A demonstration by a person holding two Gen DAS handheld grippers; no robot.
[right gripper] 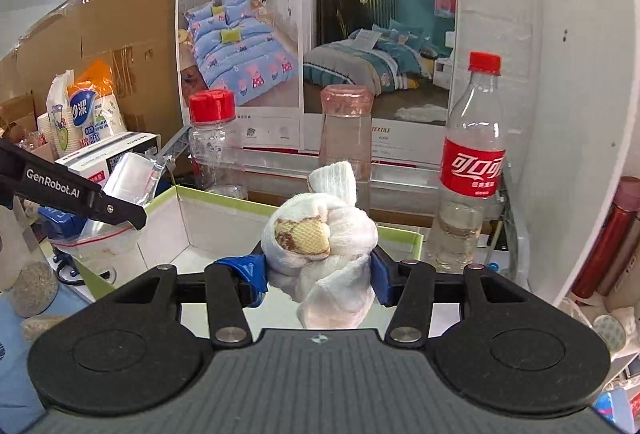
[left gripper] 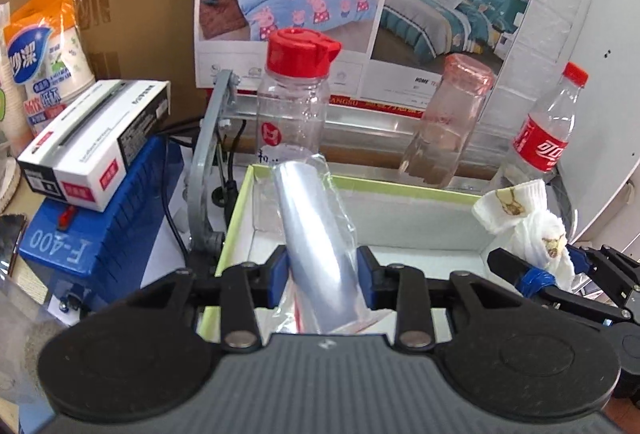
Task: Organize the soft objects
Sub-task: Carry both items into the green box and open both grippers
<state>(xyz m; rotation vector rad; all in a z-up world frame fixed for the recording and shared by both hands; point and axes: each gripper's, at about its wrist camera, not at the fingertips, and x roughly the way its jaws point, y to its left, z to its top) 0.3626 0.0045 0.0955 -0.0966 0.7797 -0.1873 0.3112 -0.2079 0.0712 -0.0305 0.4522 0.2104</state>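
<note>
Left wrist view: the left claw (left gripper: 323,274) is clamped on a clear plastic bag (left gripper: 316,234), rolled or bunched into a shiny tube, w/ its top end sticking up over the open box (left gripper: 360,186) (white inside, green rim). Off to the right edge the right claw (left gripper: 554,266) pinches a white sock bundle (left gripper: 528,230) near the box's right corner. Behind the box stand a jar (left gripper: 296,98), a glass bottle (left gripper: 448,122) and a cola bottle (left gripper: 548,138).

Right wrist view: the right claw (right gripper: 318,270) squeezes the sock bundle (right gripper: 320,234) from both sides, held above the box (right gripper: 224,230); the left claw (right gripper: 116,212) shows at the left edge w/ the bag (right gripper: 128,178).

Progress, as I judge it: both soft items are picked up, neither is stowed. The box interior looks bare, so bagging or boxing the bundle is left.

Differences: only the left view shows the bag's full length and the grip on it; only the right view shows the bundle's knotted shape and the shelf clutter at far right.
</note>
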